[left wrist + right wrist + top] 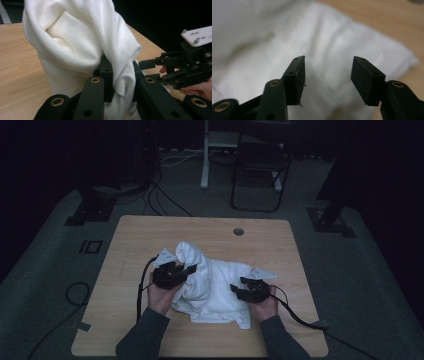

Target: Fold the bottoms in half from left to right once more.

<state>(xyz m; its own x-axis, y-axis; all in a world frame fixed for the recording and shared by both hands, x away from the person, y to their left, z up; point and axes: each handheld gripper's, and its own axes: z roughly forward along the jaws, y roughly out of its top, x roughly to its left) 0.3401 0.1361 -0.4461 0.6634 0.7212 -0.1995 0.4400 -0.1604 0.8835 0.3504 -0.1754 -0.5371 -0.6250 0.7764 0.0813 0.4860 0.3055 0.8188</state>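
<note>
A white cloth [212,282] lies bunched on the wooden table [150,232], with one part pulled up into a peak at its left. My left gripper [187,270] is shut on that raised fold; in the left gripper view the cloth [82,45] hangs pinched between the two black jaws. My right gripper [236,290] sits at the cloth's right side, open. In the right gripper view its fingertips [297,72] stand apart just above flat white cloth [332,45], with nothing between them. The right gripper [150,65] also appears in the left gripper view, held by a hand.
A round cable hole [238,231] sits near the table's far edge. Cables [300,317] trail from both grippers off the table. A dark chair [260,167] and stand bases stand on the floor beyond the table.
</note>
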